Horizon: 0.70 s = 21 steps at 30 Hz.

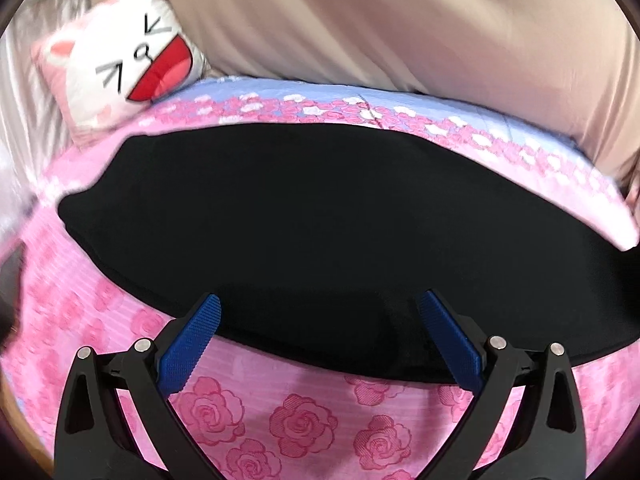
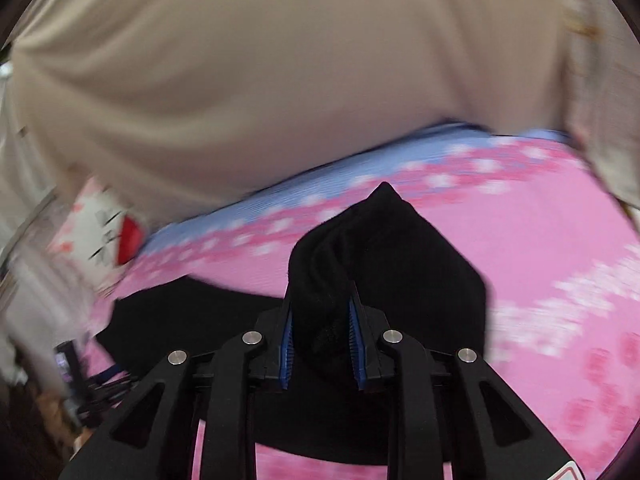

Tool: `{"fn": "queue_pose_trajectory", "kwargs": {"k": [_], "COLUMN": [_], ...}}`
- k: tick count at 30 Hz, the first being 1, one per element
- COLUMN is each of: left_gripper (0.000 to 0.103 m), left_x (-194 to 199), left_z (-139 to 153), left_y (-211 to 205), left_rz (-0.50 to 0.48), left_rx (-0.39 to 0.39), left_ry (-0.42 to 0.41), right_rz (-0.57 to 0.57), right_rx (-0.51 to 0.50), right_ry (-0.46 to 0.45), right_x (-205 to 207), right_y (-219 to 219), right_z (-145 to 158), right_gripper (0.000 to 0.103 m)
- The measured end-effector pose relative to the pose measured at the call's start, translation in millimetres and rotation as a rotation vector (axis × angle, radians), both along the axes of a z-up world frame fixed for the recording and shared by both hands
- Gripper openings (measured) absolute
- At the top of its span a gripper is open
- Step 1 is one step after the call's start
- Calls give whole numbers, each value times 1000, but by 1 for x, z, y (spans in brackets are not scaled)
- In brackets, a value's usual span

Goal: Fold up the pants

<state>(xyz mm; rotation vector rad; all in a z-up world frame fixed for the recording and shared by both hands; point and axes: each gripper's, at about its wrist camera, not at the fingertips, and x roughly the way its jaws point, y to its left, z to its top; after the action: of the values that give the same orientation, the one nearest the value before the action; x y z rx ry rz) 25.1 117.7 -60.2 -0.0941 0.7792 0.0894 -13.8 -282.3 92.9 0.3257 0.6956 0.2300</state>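
Observation:
The black pants (image 1: pixel 304 220) lie flat across a pink rose-print bed cover (image 1: pixel 304 420). My left gripper (image 1: pixel 320 304) is open, its blue pads (image 1: pixel 192 344) spread wide over the near edge of the pants, touching nothing that I can see. In the right wrist view my right gripper (image 2: pixel 322 320) is shut on a bunched end of the pants (image 2: pixel 384 256), which stands up in a peak between the blue pads (image 2: pixel 287 344) above the bed cover (image 2: pixel 560 248). The view is motion-blurred.
A white cat-face cushion (image 1: pixel 128 64) lies at the bed's far left; it also shows in the right wrist view (image 2: pixel 104 224). A beige curtain (image 1: pixel 400 20) hangs behind the bed. The cover's blue border (image 1: pixel 320 94) runs along the far edge.

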Motion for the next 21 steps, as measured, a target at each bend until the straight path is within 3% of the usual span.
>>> {"fn": "queue_pose_trajectory", "kwargs": {"k": [4,8,10,12,14,18,21], "left_gripper": [98,98,98,98,98,98,98], "left_x": [-3,-8,-8,-9,-8,-8,-7], "left_z": [-3,-4,-5,-6,-6,-7,-8], "left_y": [22,34,37,40,43,47,46], "left_rz": [1,5,3,2,0,3,3], "left_rx": [-151,-245,-271,-295,-318,-351,-346], "left_ry": [-20,-50,-57,-63,-65,-72,-68], "right_rz": [202,349,407,420,432,370,254], "right_rx": [-16,-38,-60,-101,-93,-77,-149], "right_ry": [49,156,228,221,191,68,70], "right_x": [35,64,70,60,46,24,36], "right_y": [87,162,187,198,196,170,149], "right_z": [-20,-69,-100,-109,-95,-53,-54], "right_gripper": [22,23,29,33,42,42,42]}}
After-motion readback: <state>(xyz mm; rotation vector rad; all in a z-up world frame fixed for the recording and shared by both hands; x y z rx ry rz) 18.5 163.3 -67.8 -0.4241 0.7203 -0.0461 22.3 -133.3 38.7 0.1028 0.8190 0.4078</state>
